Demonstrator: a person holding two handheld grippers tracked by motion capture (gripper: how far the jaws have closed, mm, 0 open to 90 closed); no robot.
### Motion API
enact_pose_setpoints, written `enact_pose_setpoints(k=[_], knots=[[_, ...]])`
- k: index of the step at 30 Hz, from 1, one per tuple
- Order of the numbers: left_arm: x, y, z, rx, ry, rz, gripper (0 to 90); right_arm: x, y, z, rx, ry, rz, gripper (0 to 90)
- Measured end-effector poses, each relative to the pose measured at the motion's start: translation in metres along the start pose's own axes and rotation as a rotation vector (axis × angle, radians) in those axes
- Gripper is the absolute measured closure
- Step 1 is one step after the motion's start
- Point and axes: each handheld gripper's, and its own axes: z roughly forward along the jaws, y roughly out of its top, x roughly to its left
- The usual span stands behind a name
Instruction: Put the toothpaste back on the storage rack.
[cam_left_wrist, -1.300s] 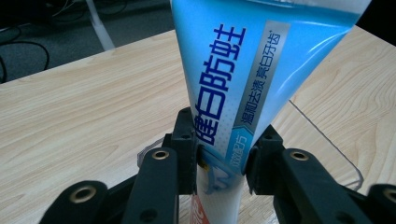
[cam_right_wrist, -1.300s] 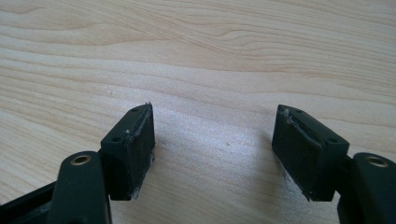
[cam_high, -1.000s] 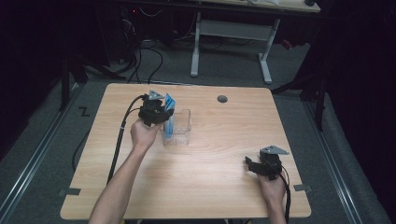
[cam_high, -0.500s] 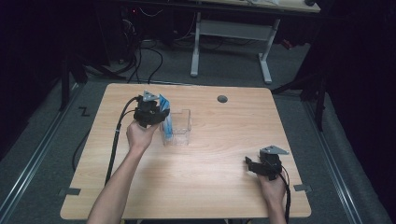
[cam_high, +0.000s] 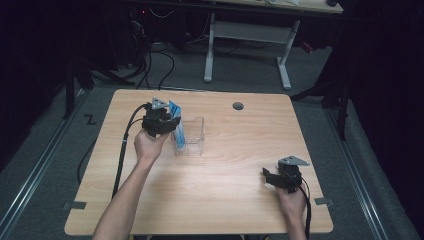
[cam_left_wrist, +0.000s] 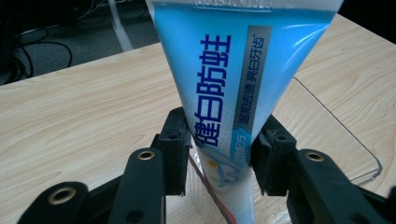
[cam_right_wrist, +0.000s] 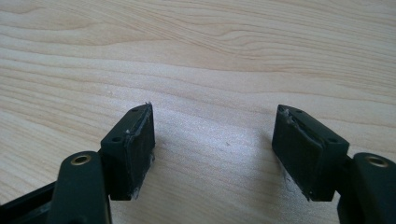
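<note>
Lifted slightly, 1 toothpaste tube (cam_left_wrist: 224, 88) in left gripper (cam_left_wrist: 219, 154) above 1 clear box (cam_high: 192, 137).

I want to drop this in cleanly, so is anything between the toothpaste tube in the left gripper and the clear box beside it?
Nothing visible stands in the way. The left gripper is shut on the toothpaste tube right at the clear box, with no other item seen at the box. The right gripper sits open far off over the table.

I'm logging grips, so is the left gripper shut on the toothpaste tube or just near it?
Shut on it: the left gripper has both jaws pressed against the blue toothpaste tube.
</note>
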Motion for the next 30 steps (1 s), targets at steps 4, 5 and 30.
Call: enact_pose_setpoints(k=[4,5,30], knots=[[0.001,0.0,0.0,0.001,0.001,-0.007,58.5,0.0,0.0,0.0,0.0,0.0,0.0,29.9],[0.001,0.0,0.0,0.002,0.001,-0.007,57.6,0.0,0.0,0.0,0.0,0.0,0.0,29.9],[0.0,0.004,-0.014,-0.054,-0.014,-0.01,43.2,0.0,0.0,0.0,0.001,-0.002,0.003,30.0]])
